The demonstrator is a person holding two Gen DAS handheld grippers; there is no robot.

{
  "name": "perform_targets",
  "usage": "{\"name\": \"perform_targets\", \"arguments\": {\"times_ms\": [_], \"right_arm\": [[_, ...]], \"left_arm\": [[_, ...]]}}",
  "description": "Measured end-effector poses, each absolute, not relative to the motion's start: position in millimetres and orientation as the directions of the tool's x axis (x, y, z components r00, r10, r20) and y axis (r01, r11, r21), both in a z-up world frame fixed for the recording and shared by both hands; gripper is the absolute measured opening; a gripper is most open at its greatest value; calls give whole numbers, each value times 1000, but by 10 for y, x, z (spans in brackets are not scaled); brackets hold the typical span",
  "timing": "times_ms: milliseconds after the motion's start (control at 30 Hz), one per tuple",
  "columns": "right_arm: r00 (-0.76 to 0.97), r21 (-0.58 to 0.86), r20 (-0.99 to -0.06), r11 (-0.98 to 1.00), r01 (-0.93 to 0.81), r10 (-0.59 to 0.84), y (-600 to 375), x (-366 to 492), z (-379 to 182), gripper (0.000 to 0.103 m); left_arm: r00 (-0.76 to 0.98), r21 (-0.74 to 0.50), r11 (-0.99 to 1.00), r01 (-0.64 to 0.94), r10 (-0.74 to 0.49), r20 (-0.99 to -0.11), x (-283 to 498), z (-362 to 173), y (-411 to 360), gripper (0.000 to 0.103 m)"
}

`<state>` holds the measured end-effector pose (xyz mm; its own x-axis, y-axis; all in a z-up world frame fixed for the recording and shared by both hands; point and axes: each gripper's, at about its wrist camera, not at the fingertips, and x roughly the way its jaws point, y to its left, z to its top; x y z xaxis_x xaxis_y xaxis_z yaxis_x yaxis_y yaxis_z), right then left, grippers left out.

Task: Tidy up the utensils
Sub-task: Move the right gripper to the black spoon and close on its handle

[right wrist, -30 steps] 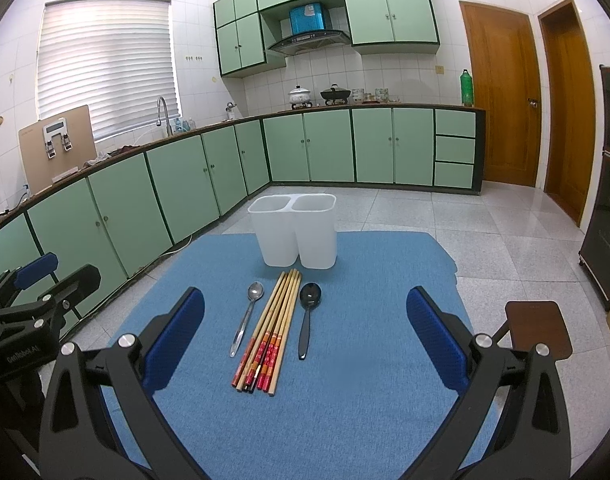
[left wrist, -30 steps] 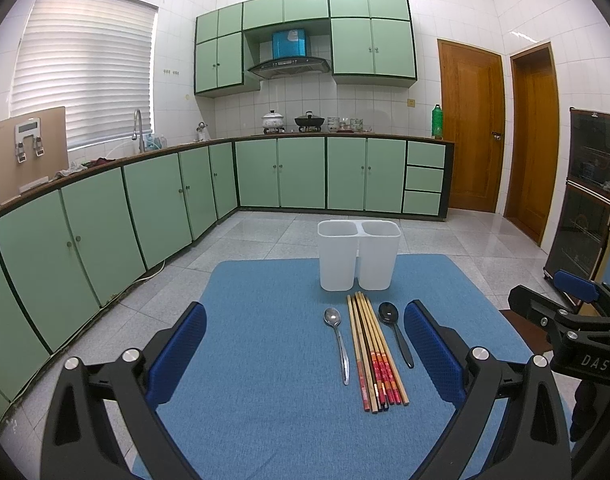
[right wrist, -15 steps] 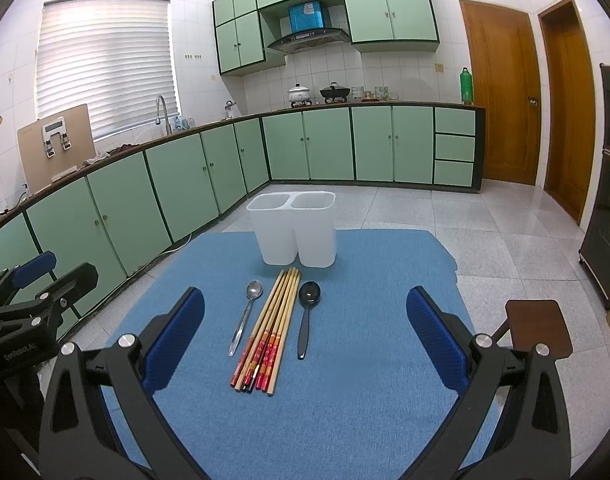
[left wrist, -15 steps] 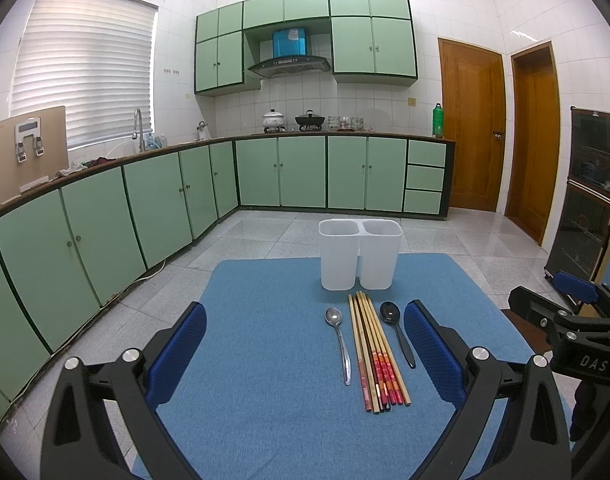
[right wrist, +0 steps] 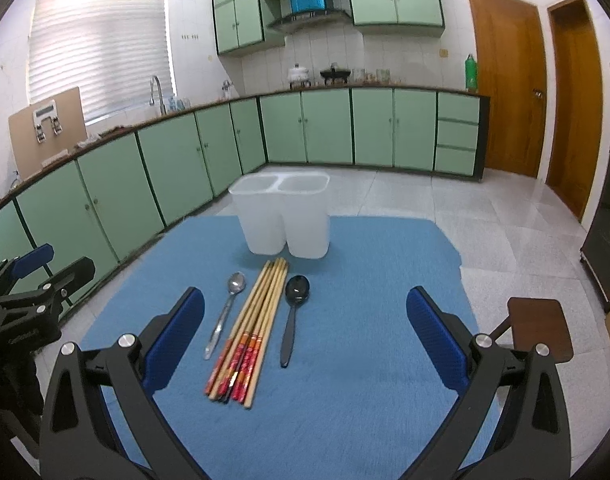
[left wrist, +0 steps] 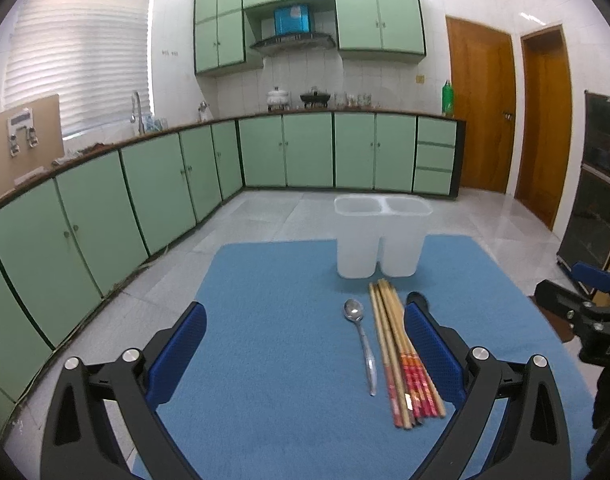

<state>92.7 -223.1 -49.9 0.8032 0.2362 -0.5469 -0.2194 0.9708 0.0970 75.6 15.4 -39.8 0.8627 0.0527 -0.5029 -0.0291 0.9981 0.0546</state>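
Chopsticks (right wrist: 249, 334) lie bundled on blue bench (right wrist: 345, 380), long axis running toward white two-cup holder (right wrist: 283, 216), plain tips nearest it, red ends w/ unreadable print toward us. Metal spoon (right wrist: 225, 314) left, black spoon (right wrist: 293, 312) right, bowls toward holder. Holder looks empty. Left tool (left wrist: 305, 356) & right tool (right wrist: 305, 340) both spread wide, gripping nothing.

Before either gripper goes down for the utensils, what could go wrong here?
1. The chopsticks lie bunched side by side; a pinch may lift only some and scatter the rest.
2. The metal spoon and black spoon lie close on either side of the bundle, so an open finger could knock one.
3. The white two-compartment holder looks light and stands free on the blue mat; a utensil striking its rim might tip it.
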Motion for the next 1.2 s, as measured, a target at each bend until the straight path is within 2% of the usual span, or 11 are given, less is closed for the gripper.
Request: {"name": "perform_targets", "arguments": {"times_ms": [267, 400, 700, 1067, 1133, 1200], "right_arm": [[709, 92, -660, 963, -253, 249, -2024, 1764, -972, 95], [657, 99, -712, 962, -255, 248, -1884, 2031, -1205, 79], [582, 104, -786, 972, -212, 211, -1688, 2384, -1562, 58], [553, 119, -810, 977, -175, 197, -1631, 2528, -1671, 44], [556, 109, -809, 979, -174, 189, -1607, 2543, -1665, 33], [559, 99, -809, 979, -177, 183, -1580, 2544, -1682, 33]], "left_arm": [[791, 55, 998, -34, 61, -609, 1494, -849, 236, 97], [764, 49, 998, -49, 69, -642, 1694, -1038, 255, 97], [729, 35, 997, -75, 79, -680, 1927, -1245, 410, 94], [720, 33, 998, -47, 57, -692, 2034, -1283, 321, 94], [714, 33, 999, -42, 53, -698, 2071, -1297, 284, 94], [707, 25, 999, -36, 43, -706, 2121, -1315, 245, 94]]}}
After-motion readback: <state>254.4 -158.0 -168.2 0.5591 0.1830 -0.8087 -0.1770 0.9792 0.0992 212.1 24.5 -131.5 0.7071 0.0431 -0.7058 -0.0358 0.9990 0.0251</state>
